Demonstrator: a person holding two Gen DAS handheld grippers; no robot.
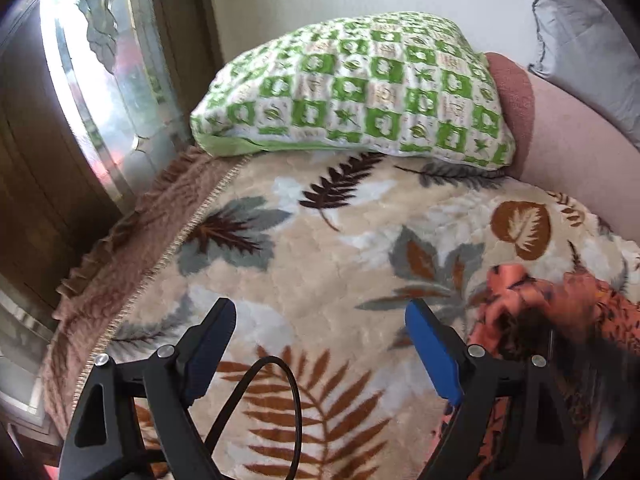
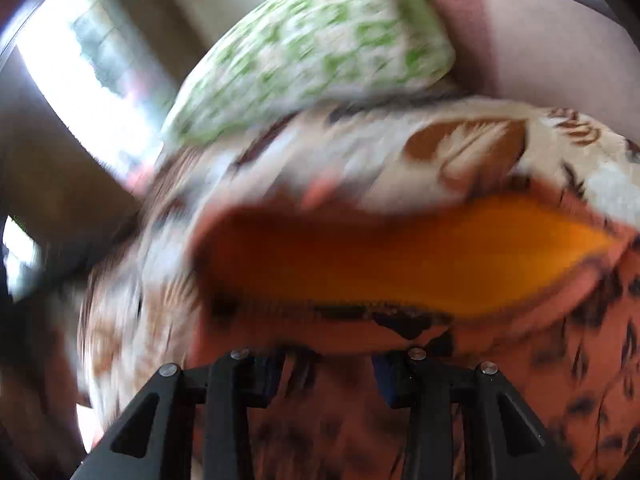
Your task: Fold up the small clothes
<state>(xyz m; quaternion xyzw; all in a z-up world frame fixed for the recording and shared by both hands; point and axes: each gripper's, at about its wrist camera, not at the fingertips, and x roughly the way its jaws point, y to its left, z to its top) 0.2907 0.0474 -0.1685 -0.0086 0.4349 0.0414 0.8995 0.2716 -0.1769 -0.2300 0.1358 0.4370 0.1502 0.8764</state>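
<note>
A small orange garment with black markings [image 1: 560, 312] lies bunched on the leaf-patterned blanket [image 1: 320, 264] at the lower right of the left wrist view. My left gripper [image 1: 320, 320] is open and empty, hovering over the blanket to the left of the garment. In the blurred right wrist view the same orange garment [image 2: 400, 260] fills the middle, lifted with its bright orange inner side showing. My right gripper [image 2: 328, 364] sits against the cloth, its fingertips buried in the fabric, apparently shut on it.
A green-and-white checked pillow [image 1: 352, 88] lies at the blanket's far end, against a pink bolster [image 1: 516, 96]. A grey cushion [image 1: 584, 28] is at the far right. A window [image 1: 92, 92] and the fringed blanket edge [image 1: 132, 264] are to the left.
</note>
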